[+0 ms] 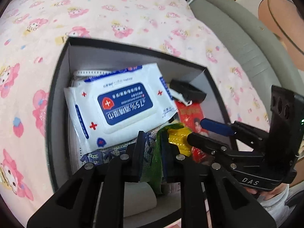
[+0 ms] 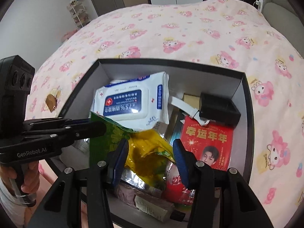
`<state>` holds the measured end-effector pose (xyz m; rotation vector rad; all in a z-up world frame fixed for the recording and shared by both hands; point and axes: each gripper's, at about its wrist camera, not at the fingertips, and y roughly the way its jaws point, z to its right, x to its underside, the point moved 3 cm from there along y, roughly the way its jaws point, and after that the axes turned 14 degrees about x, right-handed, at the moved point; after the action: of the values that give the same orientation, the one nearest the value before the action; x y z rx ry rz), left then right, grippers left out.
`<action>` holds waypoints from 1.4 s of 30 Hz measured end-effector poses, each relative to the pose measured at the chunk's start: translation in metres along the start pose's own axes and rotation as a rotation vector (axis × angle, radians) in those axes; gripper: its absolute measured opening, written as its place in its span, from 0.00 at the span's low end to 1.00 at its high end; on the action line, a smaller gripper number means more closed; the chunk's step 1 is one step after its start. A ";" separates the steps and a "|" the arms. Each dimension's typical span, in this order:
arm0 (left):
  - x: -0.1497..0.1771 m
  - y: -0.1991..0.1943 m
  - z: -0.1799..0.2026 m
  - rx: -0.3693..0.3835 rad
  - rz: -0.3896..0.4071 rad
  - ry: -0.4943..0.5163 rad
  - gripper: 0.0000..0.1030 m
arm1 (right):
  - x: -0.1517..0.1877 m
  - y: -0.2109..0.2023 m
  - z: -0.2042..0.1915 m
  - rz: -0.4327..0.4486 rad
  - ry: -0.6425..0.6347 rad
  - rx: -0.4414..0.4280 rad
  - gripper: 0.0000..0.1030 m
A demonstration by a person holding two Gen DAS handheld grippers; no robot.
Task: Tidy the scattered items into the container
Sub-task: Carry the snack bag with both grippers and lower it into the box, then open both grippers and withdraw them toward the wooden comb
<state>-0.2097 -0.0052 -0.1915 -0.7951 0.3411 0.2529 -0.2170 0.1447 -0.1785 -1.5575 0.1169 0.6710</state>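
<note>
Between the fingers of the left gripper, only a narrow gap, with the green edge of a snack bag standing in it and no clear squeeze on the film. Between the fingers of the right gripper, a middling gap, filled from pad to pad by the crumpled yellow part of the same bag; gripped or merely bracketed, cannot tell. Both grippers tilted down over the near end of a black box with pale inner walls, the left one reaching in from the left in the right wrist view, a hand around its handle. Bag itself inside the box, propped on the heap at the near side. Just beyond it, a white and blue pack of wipes, lying tilted on top of other packets. To the right of the wipes, a red card with a printed portrait, flat against the floor of the box, and above that a small black case touching a white strap. Under the right gripper, a red wrapper and a slim tube at the near wall. Around the box on every side, a pink bedspread with cartoon prints. On the bedspread, left of the box and apart from it, one small brown thing, too small to name. At the far right, a grey padded cushion.
</note>
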 end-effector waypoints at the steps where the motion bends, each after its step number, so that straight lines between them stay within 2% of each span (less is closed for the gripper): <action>1: 0.000 0.002 -0.002 -0.006 -0.007 -0.003 0.14 | 0.000 0.001 0.000 -0.002 -0.002 0.002 0.43; 10: 0.000 0.007 -0.008 -0.039 -0.015 -0.002 0.17 | 0.000 0.011 -0.004 -0.011 0.001 0.007 0.43; 14: 0.002 0.006 -0.006 -0.041 -0.012 -0.001 0.17 | 0.001 0.009 -0.006 -0.001 0.003 0.017 0.43; 18: 0.004 -0.007 0.003 -0.077 0.012 0.040 0.17 | 0.000 -0.001 -0.010 0.035 -0.009 0.053 0.43; 22: 0.005 -0.036 0.024 -0.111 0.075 0.100 0.17 | -0.007 -0.026 -0.016 0.109 -0.005 0.056 0.43; 29: 0.015 -0.104 0.065 -0.175 0.209 0.189 0.17 | -0.006 -0.099 -0.044 0.238 -0.034 0.025 0.43; 34: 0.027 -0.142 0.078 -0.260 0.243 0.247 0.17 | -0.007 -0.132 -0.074 0.284 -0.057 -0.020 0.44; 38: 0.039 -0.179 0.071 -0.333 0.261 0.255 0.17 | -0.015 -0.144 -0.108 0.307 -0.085 -0.059 0.44; 42: 0.050 -0.219 0.032 -0.392 0.299 0.170 0.19 | -0.026 -0.142 -0.155 0.318 -0.114 -0.126 0.44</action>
<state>-0.0811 -0.1248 -0.0478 -1.1559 0.5832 0.5450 -0.1200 0.0083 -0.0482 -1.6335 0.2439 1.0324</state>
